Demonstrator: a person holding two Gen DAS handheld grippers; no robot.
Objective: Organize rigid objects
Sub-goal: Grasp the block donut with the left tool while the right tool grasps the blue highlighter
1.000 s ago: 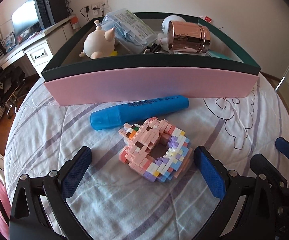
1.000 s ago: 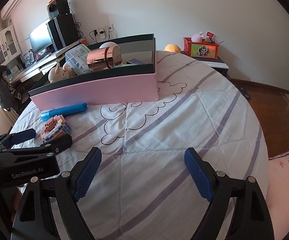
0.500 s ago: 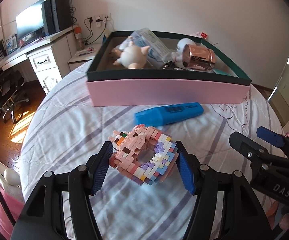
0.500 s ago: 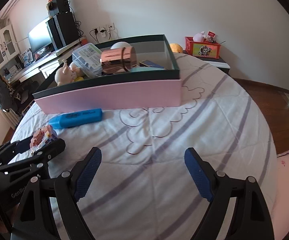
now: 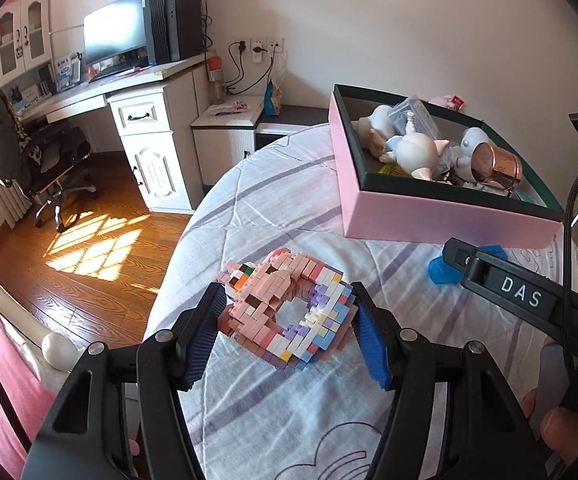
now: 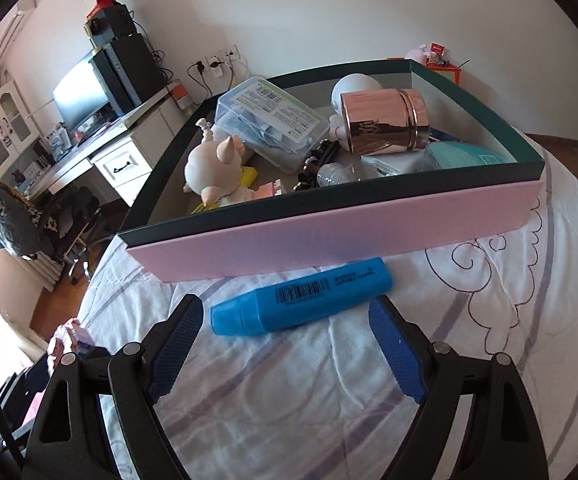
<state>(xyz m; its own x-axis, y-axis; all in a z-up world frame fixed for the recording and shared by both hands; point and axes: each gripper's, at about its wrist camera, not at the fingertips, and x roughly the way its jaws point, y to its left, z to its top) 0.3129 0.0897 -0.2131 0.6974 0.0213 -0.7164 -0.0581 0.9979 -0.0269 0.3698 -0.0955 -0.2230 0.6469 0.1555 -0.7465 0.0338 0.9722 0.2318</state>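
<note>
My left gripper is shut on a pink and pastel brick model shaped like a ring, with a blue pad pressed on each side. It is held just above the striped bedsheet. A blue highlighter lies in front of the pink box. My right gripper stands open with the highlighter just past its fingertips, touching neither pad. In the left wrist view the right gripper's black finger hides most of the highlighter.
The pink box with a dark rim holds a pig figurine, a clear plastic case, a copper tin and several small items. The bed's edge drops to a wood floor at left, near a white desk and an office chair.
The left gripper shut on the brick model, raised it off the sheet and swung left. The right gripper moved left, bringing the highlighter before its open fingers.
</note>
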